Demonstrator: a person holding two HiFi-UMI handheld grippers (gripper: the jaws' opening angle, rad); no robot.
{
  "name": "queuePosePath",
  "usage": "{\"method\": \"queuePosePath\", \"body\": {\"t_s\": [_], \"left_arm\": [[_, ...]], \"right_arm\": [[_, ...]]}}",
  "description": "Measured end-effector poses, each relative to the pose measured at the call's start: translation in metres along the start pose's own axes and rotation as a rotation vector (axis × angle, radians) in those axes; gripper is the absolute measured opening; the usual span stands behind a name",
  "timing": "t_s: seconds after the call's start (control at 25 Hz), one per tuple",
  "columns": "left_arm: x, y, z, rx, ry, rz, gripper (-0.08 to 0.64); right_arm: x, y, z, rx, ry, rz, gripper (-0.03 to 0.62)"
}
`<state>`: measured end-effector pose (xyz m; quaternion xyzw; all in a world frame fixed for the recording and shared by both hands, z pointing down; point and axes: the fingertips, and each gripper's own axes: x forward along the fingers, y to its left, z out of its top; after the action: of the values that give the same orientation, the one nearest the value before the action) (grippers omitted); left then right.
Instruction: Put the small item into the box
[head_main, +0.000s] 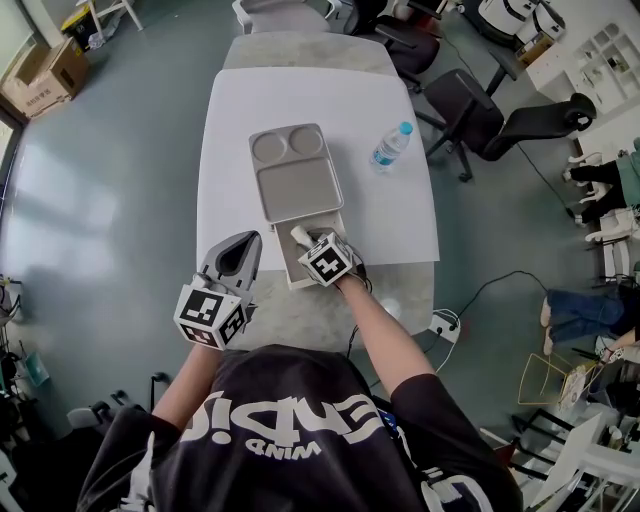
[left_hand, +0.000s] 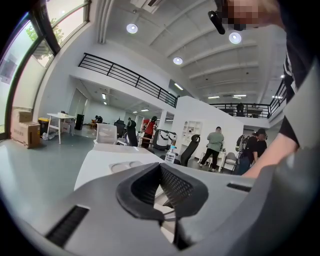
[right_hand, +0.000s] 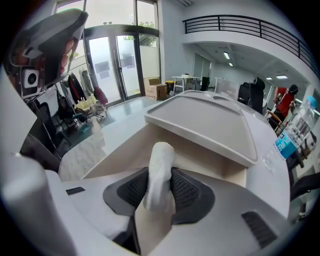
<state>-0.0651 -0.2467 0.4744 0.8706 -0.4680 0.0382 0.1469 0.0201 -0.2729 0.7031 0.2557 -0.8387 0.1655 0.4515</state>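
Observation:
A small white roll (right_hand: 159, 165) stands upright between the pads of my right gripper (right_hand: 159, 187), which is shut on it. It hangs just over the open beige box (right_hand: 120, 150) at the table's near edge. In the head view the white roll (head_main: 298, 235) pokes out ahead of the right gripper (head_main: 318, 250), above the box (head_main: 290, 268). The box's grey lid (head_main: 292, 172), with two round recesses, lies tilted back behind the opening. My left gripper (head_main: 247, 245) is left of the box, shut, with nothing between its jaws (left_hand: 161, 186).
A water bottle (head_main: 392, 145) stands on the white table (head_main: 230, 130) to the right of the lid. Office chairs (head_main: 470, 110) stand on the floor past the table's right side. People stand far off in the left gripper view.

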Motion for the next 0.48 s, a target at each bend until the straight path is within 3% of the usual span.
{"method": "queuePosePath", "body": {"t_s": [0.48], "left_arm": [[-0.0018, -0.0007, -0.0006, -0.009, 0.000, -0.005, 0.009]], "right_arm": [[-0.0036, -0.0071, 0.0054, 0.054, -0.059, -0.016, 0.161]]}}
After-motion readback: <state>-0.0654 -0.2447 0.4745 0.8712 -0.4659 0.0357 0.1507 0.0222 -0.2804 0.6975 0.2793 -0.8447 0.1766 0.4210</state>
